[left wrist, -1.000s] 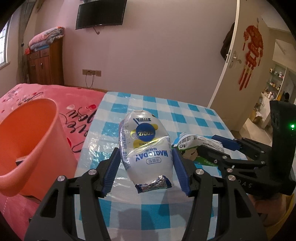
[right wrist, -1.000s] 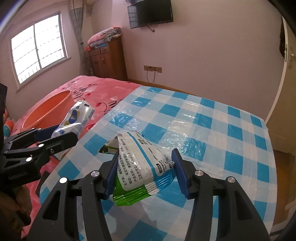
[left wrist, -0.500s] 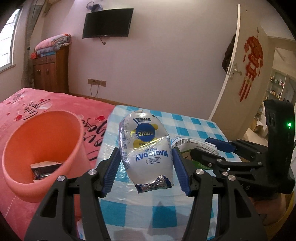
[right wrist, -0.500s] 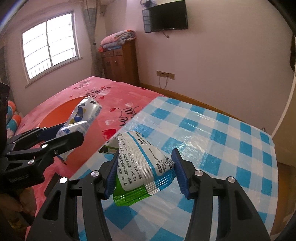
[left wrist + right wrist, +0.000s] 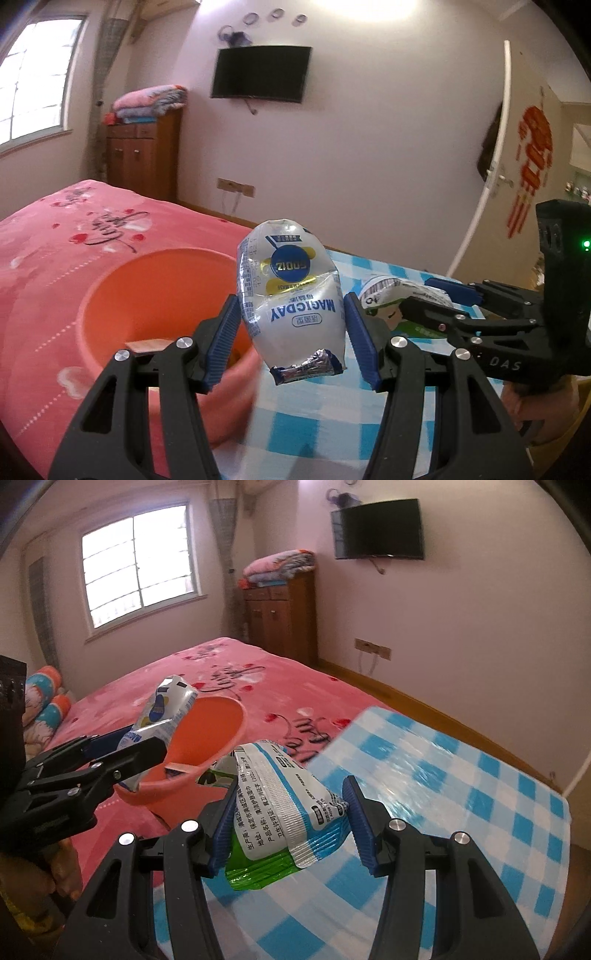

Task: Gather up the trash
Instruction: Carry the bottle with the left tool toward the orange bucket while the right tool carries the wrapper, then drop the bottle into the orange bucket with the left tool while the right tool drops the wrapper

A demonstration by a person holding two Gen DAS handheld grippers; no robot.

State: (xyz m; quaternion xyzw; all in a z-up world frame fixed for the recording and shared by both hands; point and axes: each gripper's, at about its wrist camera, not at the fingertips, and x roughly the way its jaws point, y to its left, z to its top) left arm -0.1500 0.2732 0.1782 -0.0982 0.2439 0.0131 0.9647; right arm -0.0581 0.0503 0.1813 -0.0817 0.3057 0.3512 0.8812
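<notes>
My left gripper (image 5: pixel 290 332) is shut on a white plastic packet (image 5: pixel 291 306) with a blue round logo, held upright in the air. Behind and left of it gapes an orange bucket (image 5: pixel 122 295) with a wrapper inside. My right gripper (image 5: pixel 290 812) is shut on a white, blue and green wipes pack (image 5: pixel 284 812), lifted above the blue-checked tablecloth (image 5: pixel 461 794). In the right wrist view the left gripper (image 5: pixel 147 738) carries its packet (image 5: pixel 162 709) just over the bucket's (image 5: pixel 218 731) near rim. The left wrist view shows the right gripper (image 5: pixel 436 299) with its pack (image 5: pixel 391 299) to the right.
The bucket stands on a pink bedspread (image 5: pixel 55 240) beside the table. A wooden cabinet (image 5: pixel 284 616) with folded blankets stands at the far wall, under a wall television (image 5: pixel 260 74). A window (image 5: pixel 136 557) lies to the left, an open door (image 5: pixel 517 184) to the right.
Both grippers rose and swung left toward the bucket, each keeping its packet. The bucket now sits closer and more central, and less of the tablecloth shows.
</notes>
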